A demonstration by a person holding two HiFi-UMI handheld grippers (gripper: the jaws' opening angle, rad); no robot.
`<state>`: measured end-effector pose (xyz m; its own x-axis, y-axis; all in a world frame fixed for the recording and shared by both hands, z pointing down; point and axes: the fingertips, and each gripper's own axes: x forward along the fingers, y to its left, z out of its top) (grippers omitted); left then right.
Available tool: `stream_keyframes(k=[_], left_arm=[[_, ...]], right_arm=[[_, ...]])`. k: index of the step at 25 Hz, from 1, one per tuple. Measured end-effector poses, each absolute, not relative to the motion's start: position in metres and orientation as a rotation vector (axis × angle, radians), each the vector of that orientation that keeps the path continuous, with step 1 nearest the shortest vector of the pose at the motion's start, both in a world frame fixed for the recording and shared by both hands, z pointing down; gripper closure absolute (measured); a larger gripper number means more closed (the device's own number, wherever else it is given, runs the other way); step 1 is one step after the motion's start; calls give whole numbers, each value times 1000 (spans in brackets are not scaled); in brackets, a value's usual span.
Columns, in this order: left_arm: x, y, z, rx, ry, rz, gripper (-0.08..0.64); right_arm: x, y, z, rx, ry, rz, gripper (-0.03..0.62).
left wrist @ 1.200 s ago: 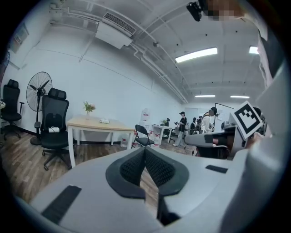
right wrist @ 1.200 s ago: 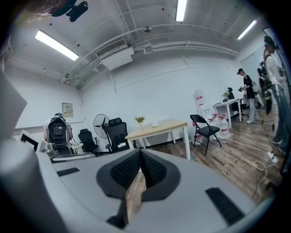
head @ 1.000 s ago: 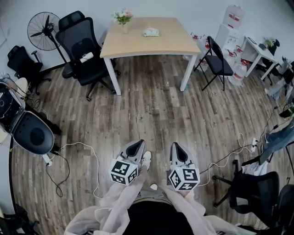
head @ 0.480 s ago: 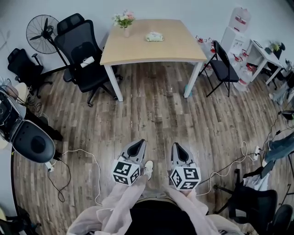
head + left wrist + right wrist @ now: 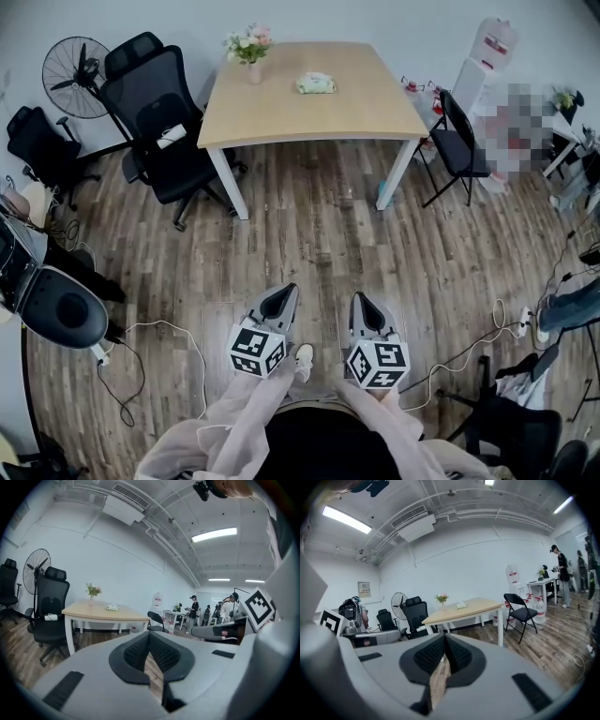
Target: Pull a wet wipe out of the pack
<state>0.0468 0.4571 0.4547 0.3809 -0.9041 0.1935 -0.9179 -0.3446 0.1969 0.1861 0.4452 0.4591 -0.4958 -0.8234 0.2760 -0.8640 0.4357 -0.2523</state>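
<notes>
Left gripper [image 5: 283, 293]: jaws together, empty; nothing within reach yet.
Right gripper [image 5: 360, 298]: likewise together, empty, aimed benchward.
Pack [image 5: 316, 83]: atop bench [image 5: 281, 98], well apart from both.

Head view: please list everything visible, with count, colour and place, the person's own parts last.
rectangular wooden table: one, light top, white legs; far centre.
soft wet wipe pack: one, pale green; on the table, untouched.
small vase of flowers: one, pink and white blooms; table's far left corner.
mesh office chairs: three, black; two left of the table, one lower right.
metal folding chair: one, black; right of the table.
standing fan: one, black; far left.
floor cables: several, white; on the wood floor.
left gripper: one, grey; fingers together, empty.
right gripper: one, grey; fingers together, empty.
sleeves: two, pale pink; bottom centre.
</notes>
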Motion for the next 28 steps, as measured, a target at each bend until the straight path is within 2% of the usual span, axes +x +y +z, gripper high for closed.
stream_keyframes(k=[18,28], left_arm=[[2,390,461,2381,-1583,82,549],[-2,384,472,2346,-1567,93,549]], right_arm=[[128,378,463,1468,-2574,544,580],[126,366,470,1455,-2552,570,580]])
